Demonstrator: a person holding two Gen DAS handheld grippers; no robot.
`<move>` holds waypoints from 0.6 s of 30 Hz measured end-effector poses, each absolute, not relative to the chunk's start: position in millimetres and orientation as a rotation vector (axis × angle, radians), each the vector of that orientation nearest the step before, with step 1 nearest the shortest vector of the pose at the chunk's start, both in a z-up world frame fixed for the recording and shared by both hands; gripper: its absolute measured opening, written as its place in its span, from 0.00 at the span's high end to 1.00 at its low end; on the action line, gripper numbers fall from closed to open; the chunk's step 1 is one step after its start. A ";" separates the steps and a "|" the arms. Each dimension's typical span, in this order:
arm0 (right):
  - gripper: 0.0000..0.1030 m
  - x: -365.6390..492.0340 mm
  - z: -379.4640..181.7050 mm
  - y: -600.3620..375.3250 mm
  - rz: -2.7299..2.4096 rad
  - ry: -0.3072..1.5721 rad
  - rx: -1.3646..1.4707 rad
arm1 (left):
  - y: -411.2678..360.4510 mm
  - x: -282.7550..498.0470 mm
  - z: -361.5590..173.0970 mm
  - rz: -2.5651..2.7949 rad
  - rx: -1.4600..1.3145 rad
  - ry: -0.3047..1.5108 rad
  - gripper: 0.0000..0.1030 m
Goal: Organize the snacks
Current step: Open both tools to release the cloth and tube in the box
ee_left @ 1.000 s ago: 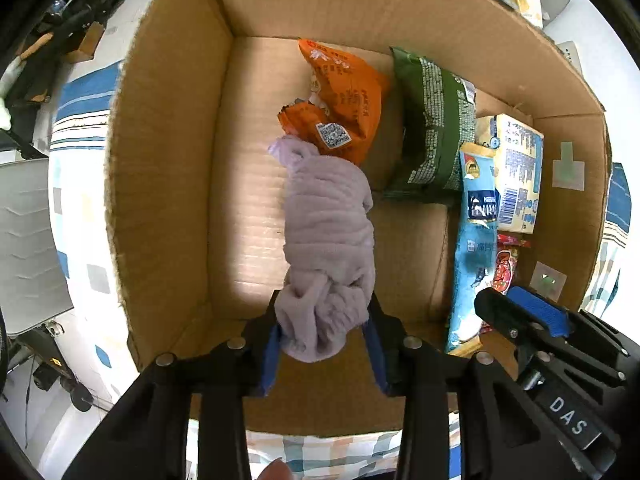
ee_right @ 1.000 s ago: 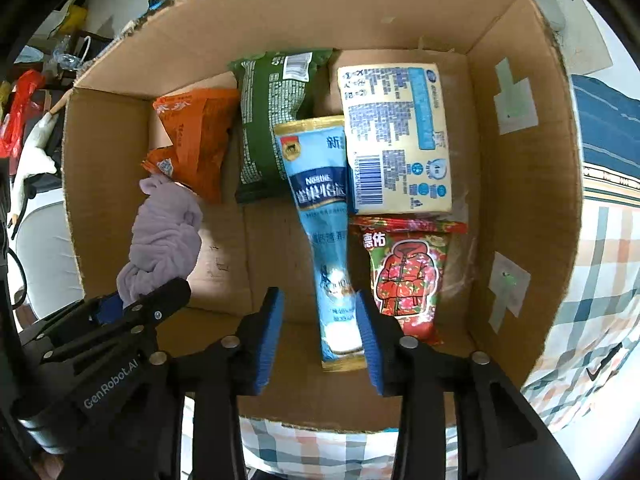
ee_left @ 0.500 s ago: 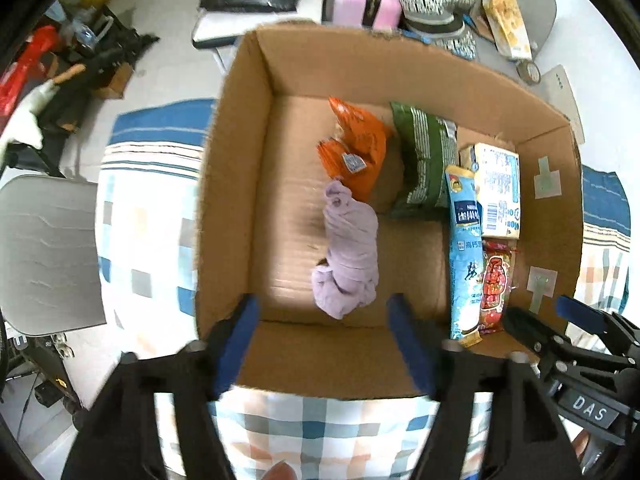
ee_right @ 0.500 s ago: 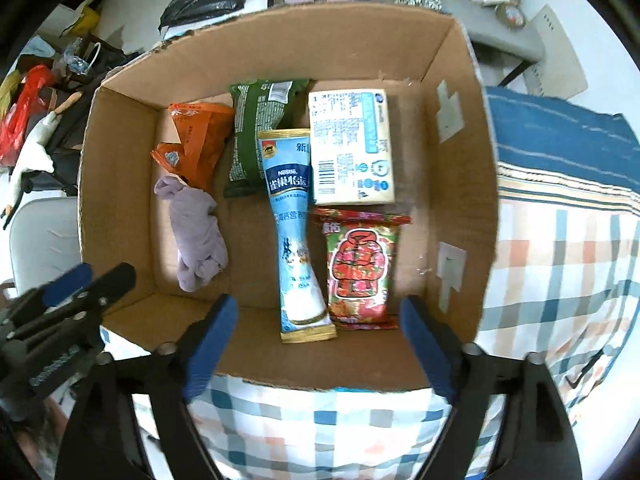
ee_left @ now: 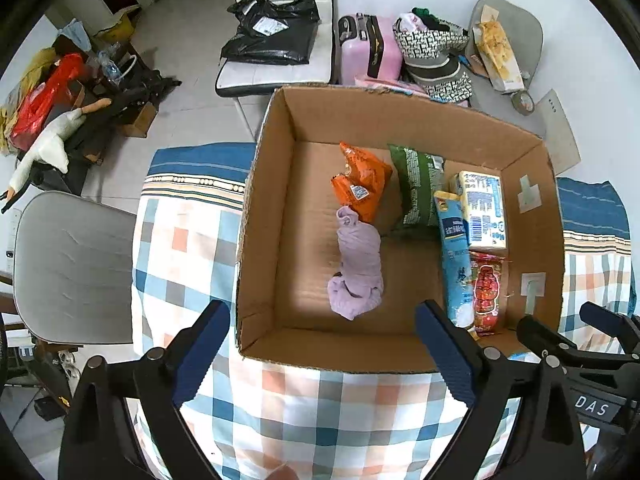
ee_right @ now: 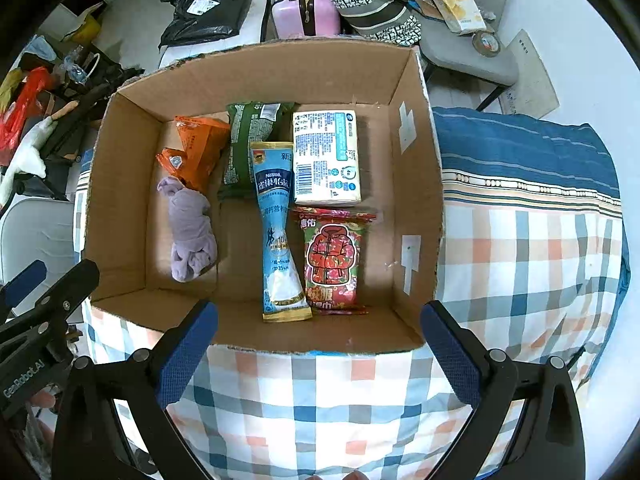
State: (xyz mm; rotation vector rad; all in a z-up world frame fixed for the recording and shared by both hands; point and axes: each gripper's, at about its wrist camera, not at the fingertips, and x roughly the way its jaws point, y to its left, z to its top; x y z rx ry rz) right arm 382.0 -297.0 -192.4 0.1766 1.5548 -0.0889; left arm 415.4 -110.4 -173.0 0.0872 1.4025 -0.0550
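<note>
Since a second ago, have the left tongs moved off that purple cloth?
Yes. The left tongs have opened and backed up and out of the cardboard box; the purple cloth now lies free on its floor.

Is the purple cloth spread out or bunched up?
Bunched up: the purple cloth lies rolled in a lump on the cardboard box floor.

I note a pale tiled floor (ee_left: 192,92), a white chair (ee_left: 276,20) holding a black bag (ee_left: 272,36), a pink suitcase (ee_left: 370,50), and a grey chair (ee_left: 72,264).

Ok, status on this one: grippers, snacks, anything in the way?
Left gripper open, right gripper open, both empty. Snacks and lilac cloth inside cardboard box. Nothing blocking.
</note>
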 end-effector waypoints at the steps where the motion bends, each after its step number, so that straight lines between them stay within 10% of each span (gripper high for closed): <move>1: 0.00 379.9 -189.2 -297.5 -0.089 1.549 0.179 | -110.8 413.3 -170.3 -0.056 0.083 1.397 0.07; 18: 0.00 292.2 -83.0 -298.8 -0.053 1.314 0.156 | -108.3 324.7 -64.5 -0.072 0.052 1.151 0.07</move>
